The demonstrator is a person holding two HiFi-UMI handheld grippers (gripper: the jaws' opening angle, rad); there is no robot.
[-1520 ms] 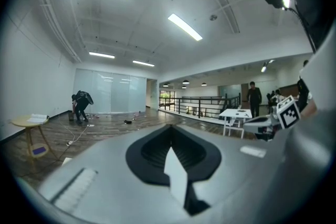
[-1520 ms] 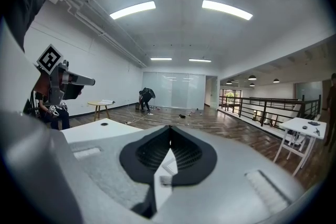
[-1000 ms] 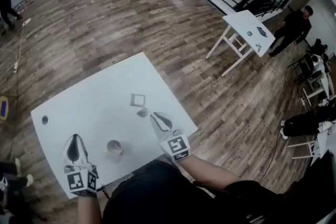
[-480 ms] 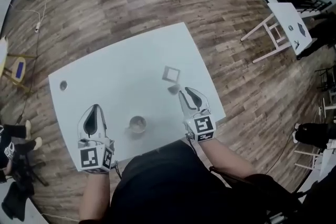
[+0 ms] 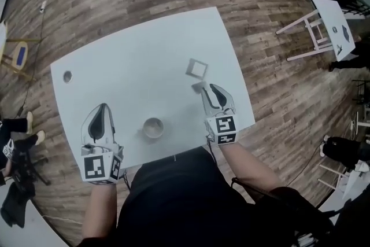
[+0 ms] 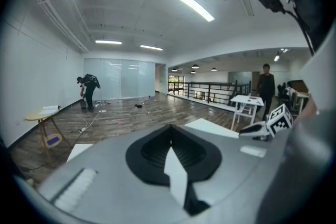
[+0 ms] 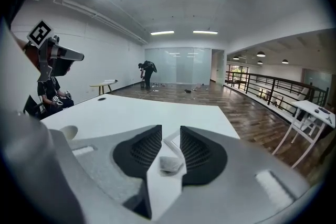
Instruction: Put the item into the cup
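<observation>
Looking small, light and soft, prob. a folded pad, the item [image 7: 170,163] lies on the table [image 5: 127,66], beyond and right of the cup [image 5: 153,127]; pinch across its flat sides. R gripper [image 5: 206,89] jaws, just opening, straddle it w/o pressing. L gripper [image 5: 102,108], left of the cup, is closed, empty. Head view gives the cup-item gap; R gripper view gives the straddle.

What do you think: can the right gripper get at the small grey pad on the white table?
Probably yes: the right gripper has just been opening its jaws, the small grey pad lies between them, and nothing blocks it.
</observation>
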